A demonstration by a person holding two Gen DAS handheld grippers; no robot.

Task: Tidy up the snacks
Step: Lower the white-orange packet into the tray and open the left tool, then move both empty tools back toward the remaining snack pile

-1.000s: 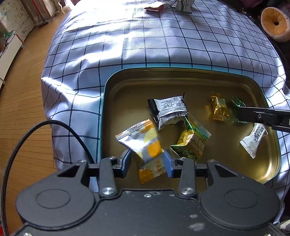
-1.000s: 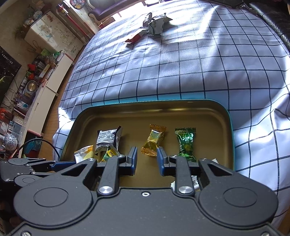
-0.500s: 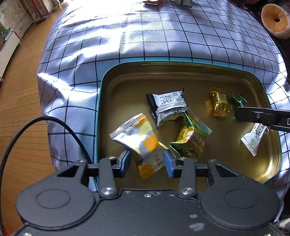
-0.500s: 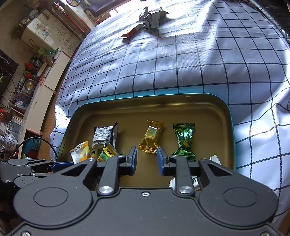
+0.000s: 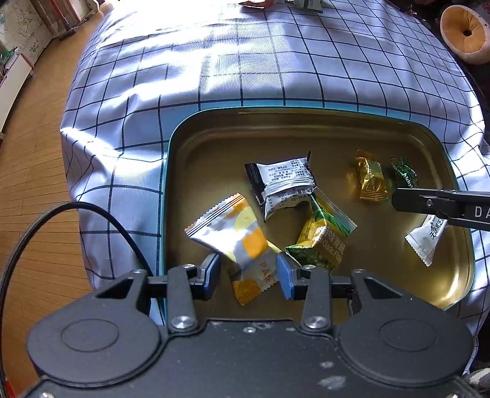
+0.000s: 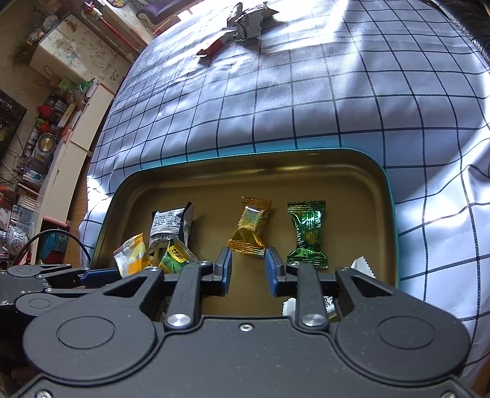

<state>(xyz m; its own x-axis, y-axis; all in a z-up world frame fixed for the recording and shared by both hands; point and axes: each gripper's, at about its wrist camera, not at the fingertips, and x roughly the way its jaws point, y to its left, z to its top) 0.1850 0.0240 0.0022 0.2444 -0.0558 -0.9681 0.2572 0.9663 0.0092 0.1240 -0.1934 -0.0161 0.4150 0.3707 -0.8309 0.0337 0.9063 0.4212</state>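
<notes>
We see a shallow gold-lined tin tray (image 5: 190, 159) with a teal rim lying on a table under a white cloth with a dark grid (image 5: 245, 67), and six wrapped snacks lie inside it. In the left wrist view a silver and orange packet (image 5: 235, 235) lies at the near left of the tray, a black and white packet (image 5: 283, 183) sits further in, and a yellow-green packet (image 5: 321, 238) leans against that one's near edge. A gold candy (image 5: 370, 179) and a green candy (image 5: 404, 174) lie side by side toward the far right, and a white sachet (image 5: 427, 235) lies near the right wall. Two more wrappers (image 6: 242, 21) rest well apart at the far end of the cloth. Wooden floor (image 5: 33, 159) shows on the left, with cluttered white shelves (image 6: 55, 134) beyond it and a round orange cushion (image 5: 465, 33) at the far right. Our left tool (image 5: 248, 272) hangs over the near rim with its jaws apart, and the near end of the silver and orange packet lies between the blue pads (image 5: 283, 275), close to the right one; we cannot tell whether it touches. Our right tool (image 6: 247, 269) is also open and holds nothing, with the gold candy (image 6: 251, 226) just beyond its gap and the green candy (image 6: 307, 235) just right of that.
</notes>
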